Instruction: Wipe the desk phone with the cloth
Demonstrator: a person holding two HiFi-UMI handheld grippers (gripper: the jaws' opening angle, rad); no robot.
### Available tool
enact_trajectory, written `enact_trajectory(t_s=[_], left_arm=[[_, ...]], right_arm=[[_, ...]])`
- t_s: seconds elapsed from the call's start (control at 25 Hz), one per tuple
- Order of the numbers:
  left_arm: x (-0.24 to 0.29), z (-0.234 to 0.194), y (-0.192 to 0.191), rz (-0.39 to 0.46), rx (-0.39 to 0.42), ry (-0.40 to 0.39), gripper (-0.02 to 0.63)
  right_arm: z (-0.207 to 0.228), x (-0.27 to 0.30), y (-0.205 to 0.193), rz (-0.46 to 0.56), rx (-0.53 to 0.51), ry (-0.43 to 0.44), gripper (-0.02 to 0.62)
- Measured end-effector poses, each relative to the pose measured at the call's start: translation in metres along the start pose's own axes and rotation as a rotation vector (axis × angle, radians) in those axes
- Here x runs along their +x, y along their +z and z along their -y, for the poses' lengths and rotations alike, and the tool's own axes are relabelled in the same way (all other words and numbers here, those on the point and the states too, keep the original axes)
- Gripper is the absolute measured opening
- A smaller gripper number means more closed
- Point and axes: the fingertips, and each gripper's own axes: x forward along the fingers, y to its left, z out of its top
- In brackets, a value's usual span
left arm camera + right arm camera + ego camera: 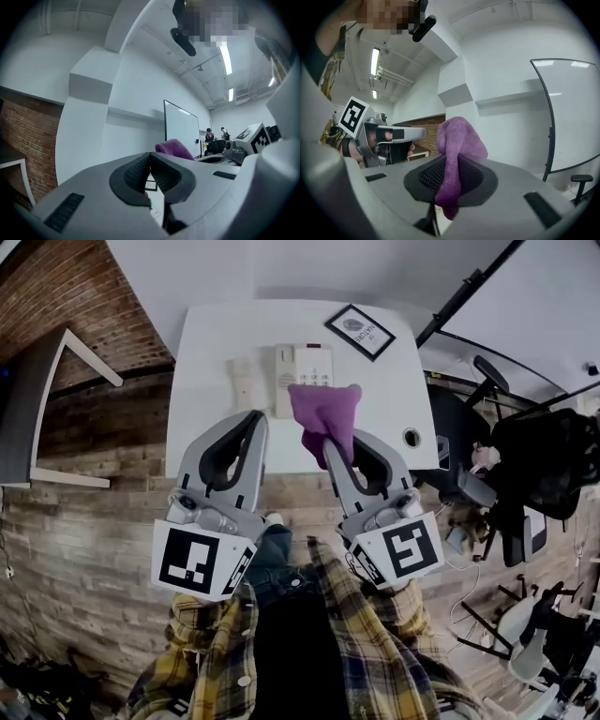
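A beige desk phone (302, 371) lies on the white desk (206, 352), its handset (245, 382) off to its left. A purple cloth (325, 416) hangs in my right gripper (330, 439), raised above the desk's front edge and covering the phone's near right corner in the head view. In the right gripper view the cloth (457, 154) is pinched between the shut pads. My left gripper (254, 418) is shut with nothing in it, held up beside the right one; its pads (140, 171) meet and the cloth (174, 149) shows past them.
A black-framed picture (360, 331) lies at the desk's far right. A round cable hole (412, 437) sits near the right front corner. Office chairs (525, 474) stand to the right, a brick wall (56, 296) and a white frame (75, 362) to the left.
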Motion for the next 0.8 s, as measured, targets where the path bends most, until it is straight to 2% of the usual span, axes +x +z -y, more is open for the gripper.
enact_trajectory(t_s=[0.2, 0.44, 0.8], left_arm=[[0.024, -0.029, -0.011, -0.032, -0.026, -0.039, 0.015], [0.050, -0.036, -0.025, -0.075, -0.048, -0.084, 0.015], [0.104, -0.054, -0.032, -0.060, -0.058, -0.042, 0.015]], right_arm=[[0.016, 0.025, -0.007, -0.036, 0.019, -0.062, 0.063], [0.041, 0.035, -0.023, -0.095, 0.053, -0.116, 0.063], [0.092, 0.076, -0.027, -0.094, 0.037, -0.076, 0.063]])
